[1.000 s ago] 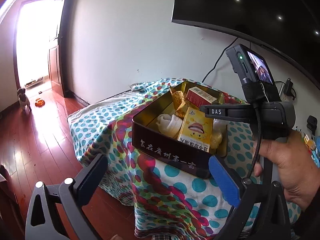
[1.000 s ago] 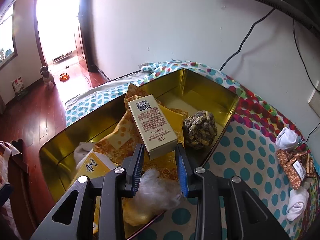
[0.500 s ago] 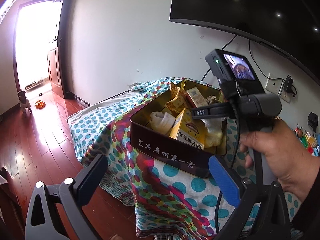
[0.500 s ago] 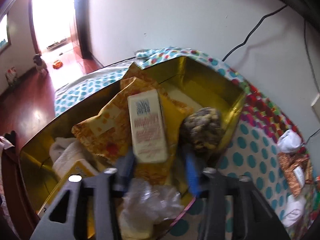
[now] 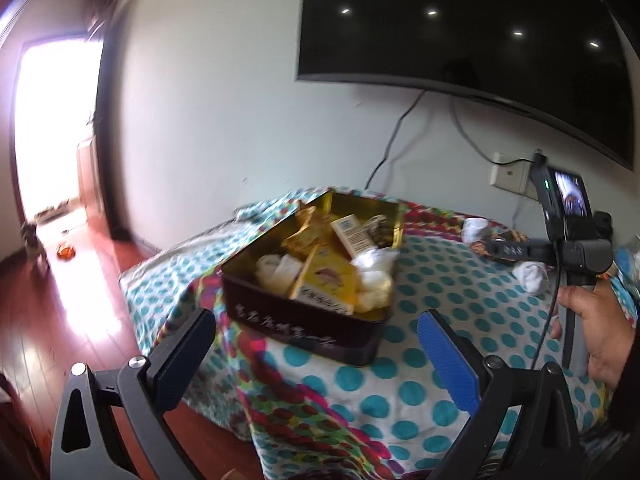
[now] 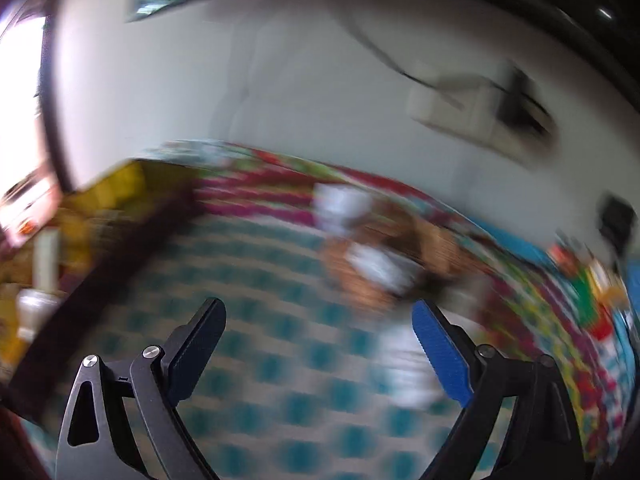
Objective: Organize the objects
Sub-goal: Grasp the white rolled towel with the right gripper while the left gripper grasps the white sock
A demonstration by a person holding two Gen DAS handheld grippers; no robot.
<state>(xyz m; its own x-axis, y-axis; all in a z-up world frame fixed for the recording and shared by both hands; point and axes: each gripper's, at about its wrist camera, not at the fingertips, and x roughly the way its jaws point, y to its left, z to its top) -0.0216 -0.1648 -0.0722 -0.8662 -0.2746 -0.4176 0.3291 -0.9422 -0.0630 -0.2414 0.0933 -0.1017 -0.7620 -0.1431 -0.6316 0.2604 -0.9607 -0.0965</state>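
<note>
A dark tin (image 5: 280, 320) with a gold inside stands on the dotted tablecloth (image 5: 420, 292). In it lie a cream box (image 5: 354, 236), a yellow box (image 5: 330, 280), a rope ball (image 5: 376, 224), white socks (image 5: 276, 270) and a plastic bag (image 5: 374, 278). My left gripper (image 5: 316, 320) hangs open in front of the tin, empty. My right gripper (image 6: 316, 308) is over the cloth right of the tin (image 6: 120, 248), its jaws opening with nothing between them. Blurred white socks (image 6: 404, 364) and brown packets (image 6: 432, 248) lie ahead of it. A hand (image 5: 592, 328) holds the right tool.
Loose white socks (image 5: 532, 274) and brown packets (image 5: 500, 240) lie on the cloth's right side. A large TV (image 5: 460, 32) hangs above a wall socket (image 5: 510, 176) with cables. Left of the table is wooden floor (image 5: 48, 320), a bright doorway and an orange bowl (image 5: 66, 252).
My right gripper let go of the cream box into the tin, opened wide and swung right over the tablecloth. The left view shifted slightly; its gripper stayed open.
</note>
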